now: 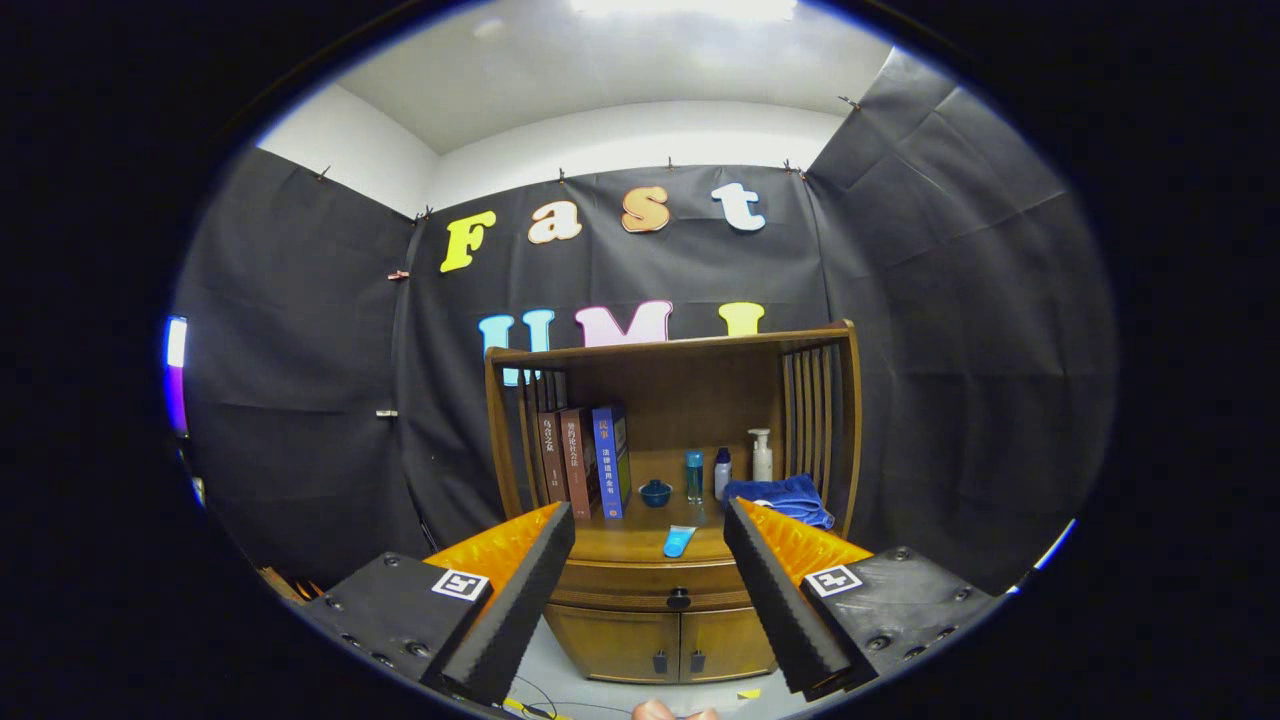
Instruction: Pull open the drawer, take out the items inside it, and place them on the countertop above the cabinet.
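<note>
Hovering well back from the cabinet [655,625] with hand-held gripper [650,520] fingers spread apart on nothing; lined up with the closed drawer [640,580] and its knob [679,598]; blue tube [679,541] lying on the bench [625,545] above, contents hidden.

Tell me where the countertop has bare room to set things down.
Bare wood lies on the countertop ahead of the books, left of the blue tube. The back is crowded: bowl, bottles, blue cloth. The gripper is open.
</note>
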Tool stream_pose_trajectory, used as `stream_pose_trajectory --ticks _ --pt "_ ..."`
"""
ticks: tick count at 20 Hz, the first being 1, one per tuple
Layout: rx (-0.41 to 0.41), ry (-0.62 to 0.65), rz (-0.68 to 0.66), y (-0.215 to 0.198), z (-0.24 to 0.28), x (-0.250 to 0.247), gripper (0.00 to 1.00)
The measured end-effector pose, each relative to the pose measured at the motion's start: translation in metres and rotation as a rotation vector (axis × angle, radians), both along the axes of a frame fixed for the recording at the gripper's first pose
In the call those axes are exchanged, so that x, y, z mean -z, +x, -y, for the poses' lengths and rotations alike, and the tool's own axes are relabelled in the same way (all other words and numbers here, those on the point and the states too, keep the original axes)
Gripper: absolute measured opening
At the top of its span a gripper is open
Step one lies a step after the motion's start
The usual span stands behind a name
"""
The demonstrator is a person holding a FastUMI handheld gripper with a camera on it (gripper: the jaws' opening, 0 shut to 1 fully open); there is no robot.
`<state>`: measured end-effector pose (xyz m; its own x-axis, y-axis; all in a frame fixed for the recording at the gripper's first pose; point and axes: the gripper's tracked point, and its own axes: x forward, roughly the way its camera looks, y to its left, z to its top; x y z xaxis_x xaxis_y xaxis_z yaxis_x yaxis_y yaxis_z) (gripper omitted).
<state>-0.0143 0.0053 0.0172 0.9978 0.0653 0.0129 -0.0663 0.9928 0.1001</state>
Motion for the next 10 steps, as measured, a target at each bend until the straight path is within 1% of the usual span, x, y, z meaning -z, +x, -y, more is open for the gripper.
stream_pose_trajectory --ticks 10 --pt "-0.003 0.002 -0.005 0.0000 -0.0026 0.0019 0.99"
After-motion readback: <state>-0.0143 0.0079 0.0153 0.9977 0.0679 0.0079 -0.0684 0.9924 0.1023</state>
